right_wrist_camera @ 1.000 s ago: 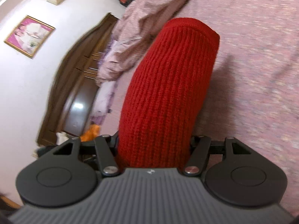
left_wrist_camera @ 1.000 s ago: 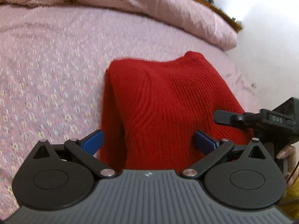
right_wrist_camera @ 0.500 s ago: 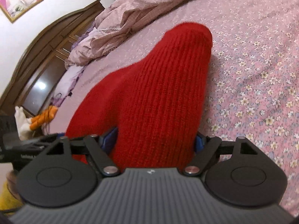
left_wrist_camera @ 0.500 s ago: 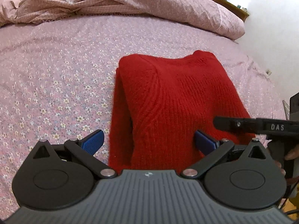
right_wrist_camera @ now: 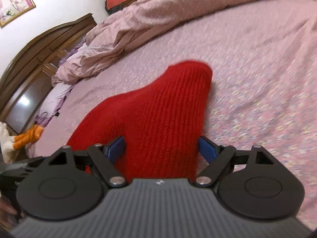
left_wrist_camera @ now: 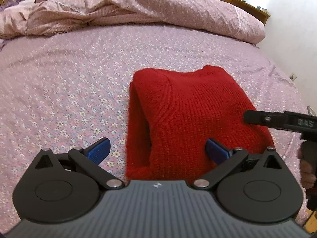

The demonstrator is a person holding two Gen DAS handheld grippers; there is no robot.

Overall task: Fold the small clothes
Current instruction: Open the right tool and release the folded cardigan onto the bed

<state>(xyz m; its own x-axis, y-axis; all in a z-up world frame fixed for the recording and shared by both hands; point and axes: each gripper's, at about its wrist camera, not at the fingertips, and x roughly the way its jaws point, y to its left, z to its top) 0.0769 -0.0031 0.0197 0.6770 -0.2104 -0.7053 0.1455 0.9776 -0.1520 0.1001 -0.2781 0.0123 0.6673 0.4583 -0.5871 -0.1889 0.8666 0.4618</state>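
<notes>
Bed sheet (left_wrist_camera: 69,83), pink with tiny flowers, lies under a red knit sweater (left_wrist_camera: 190,115) that is folded into a thick block. The sweater sits on the sheet near the close edge of the bed, and one folded sleeve layer shows along its left side. The left gripper (left_wrist_camera: 157,150) has its two blue fingers (left_wrist_camera: 99,150) spread wide. One finger is over the sheet just left of the sweater, and the other is against the red knit. The fingers hold nothing. Part of the right gripper (left_wrist_camera: 277,119) pokes in from the right side, over the sweater's right edge. In the right wrist view, the right gripper (right_wrist_camera: 161,148) is also spread wide, with a blue finger (right_wrist_camera: 207,146) on each side of a raised hump of the sweater (right_wrist_camera: 158,115). It is hard to tell if those fingers touch the knit, but they are not squeezing it. This view is a bit blurry. A crumpled pink blanket (left_wrist_camera: 138,6) is piled along the far side of the bed. A dark wooden headboard (right_wrist_camera: 33,59) stands to the left, with a framed picture (right_wrist_camera: 13,2) on the wall above it. An orange and white stuffed toy (right_wrist_camera: 21,140) sits low by the headboard.
</notes>
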